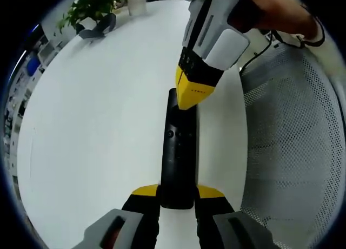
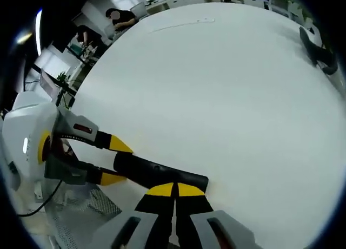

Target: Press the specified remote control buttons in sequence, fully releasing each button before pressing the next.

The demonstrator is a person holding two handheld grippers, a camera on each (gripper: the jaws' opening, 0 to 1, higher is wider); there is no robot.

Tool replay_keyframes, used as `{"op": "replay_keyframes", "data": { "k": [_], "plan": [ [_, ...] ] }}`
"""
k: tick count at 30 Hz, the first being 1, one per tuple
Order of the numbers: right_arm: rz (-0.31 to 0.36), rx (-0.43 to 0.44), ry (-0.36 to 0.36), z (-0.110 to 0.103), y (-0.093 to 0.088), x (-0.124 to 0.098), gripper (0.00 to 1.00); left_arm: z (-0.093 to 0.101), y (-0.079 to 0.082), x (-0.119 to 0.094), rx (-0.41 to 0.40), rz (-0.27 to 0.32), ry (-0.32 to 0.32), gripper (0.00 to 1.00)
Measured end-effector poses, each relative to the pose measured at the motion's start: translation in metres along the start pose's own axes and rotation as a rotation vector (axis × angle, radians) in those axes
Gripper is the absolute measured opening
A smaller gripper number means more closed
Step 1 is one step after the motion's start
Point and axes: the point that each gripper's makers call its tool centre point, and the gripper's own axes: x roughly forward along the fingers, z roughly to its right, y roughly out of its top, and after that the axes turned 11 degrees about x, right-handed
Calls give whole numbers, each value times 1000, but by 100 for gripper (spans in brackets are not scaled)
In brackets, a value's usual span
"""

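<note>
A long black remote control [image 1: 178, 151] lies lengthwise on the white table [image 1: 97, 124]. My left gripper [image 1: 178, 192] is shut on its near end, one yellow tip on each side. My right gripper [image 1: 189, 97] comes down from the top of the left gripper view with its yellow tips shut together, resting on the far part of the remote, just above its round buttons. In the right gripper view my right gripper [image 2: 175, 189] has its tips closed over the remote control [image 2: 157, 173], and the left gripper [image 2: 114, 162] clamps the remote's other end from the left.
A white perforated mesh surface [image 1: 297, 141] borders the table on the right. A potted plant [image 1: 92, 5] and a black object [image 1: 100, 27] sit at the far table edge. A person [image 2: 116, 16] sits at a desk in the background.
</note>
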Motion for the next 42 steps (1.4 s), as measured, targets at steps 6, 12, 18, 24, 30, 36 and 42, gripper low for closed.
{"op": "replay_keyframes", "data": {
  "k": [6,12,18,24,30,36,42],
  "plan": [
    [-6,6,-2,1,0,1,0,0,0,0,-2,8,6,22],
    [-9,38,17,0,0,0,0,0,0,0,-2,12,2,22],
    [-7,43,20,-1,-1,0,0,0,0,0,2,9,-1,22],
    [-8,47,25,-1,0,1,0,0,0,0,8,1,-3,22],
    [8,25,19,-2,-1,0,0,1,0,0,12,-4,2,22],
    [12,51,33,-2,-1,-2,0,0,0,0,15,-12,-2,22],
    [15,42,30,-3,0,0,0,0,0,0,14,-10,-3,22]
  ]
}}
